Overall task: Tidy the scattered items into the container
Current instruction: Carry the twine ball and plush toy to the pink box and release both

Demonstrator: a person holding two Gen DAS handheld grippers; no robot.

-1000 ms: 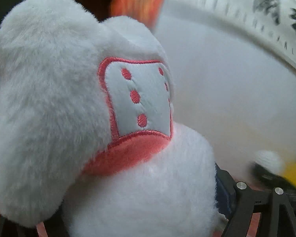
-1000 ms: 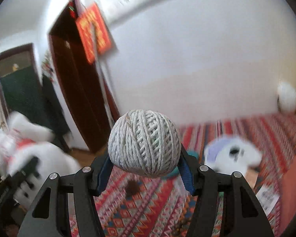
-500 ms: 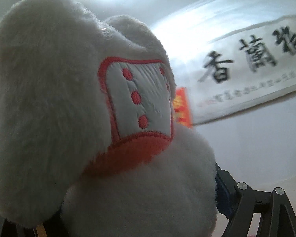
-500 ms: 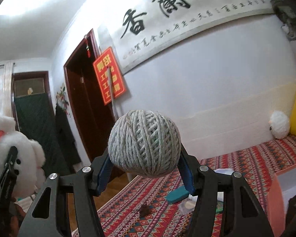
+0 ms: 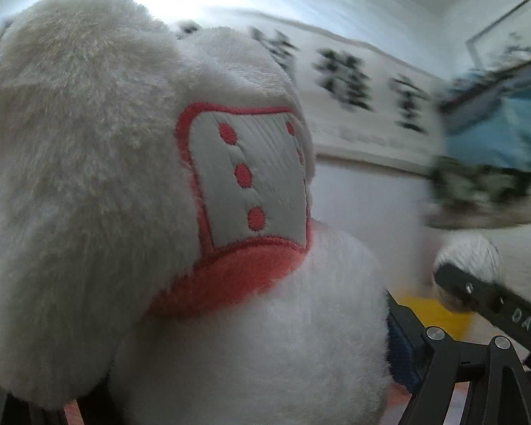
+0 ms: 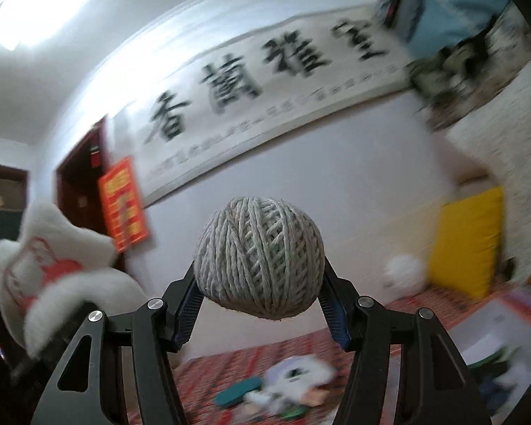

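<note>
A white plush toy (image 5: 159,248) with a red-trimmed patch fills the left wrist view, and my left gripper (image 5: 230,372) is shut on it, fingers mostly hidden by fur. In the right wrist view the same plush toy (image 6: 53,265) appears at the left, held up in the air. My right gripper (image 6: 260,304) is shut on a ball of white twine (image 6: 260,258), raised well above the patterned rug (image 6: 265,354). The twine ball (image 5: 467,258) and part of the right gripper show at the right of the left wrist view. A white open box (image 6: 492,340) sits at the lower right.
On the rug lie a small white and purple plush (image 6: 293,375) and a teal flat item (image 6: 235,393). A yellow cushion (image 6: 467,244) and a white fluffy ball (image 6: 405,271) rest by the wall. A calligraphy scroll (image 6: 265,81) hangs above; a dark doorway (image 6: 81,184) stands left.
Both grippers have tilted upward and swung right, each keeping its item. The box and the yellow cushion have come further into the right view; the plush now sits closer to the twine ball.
</note>
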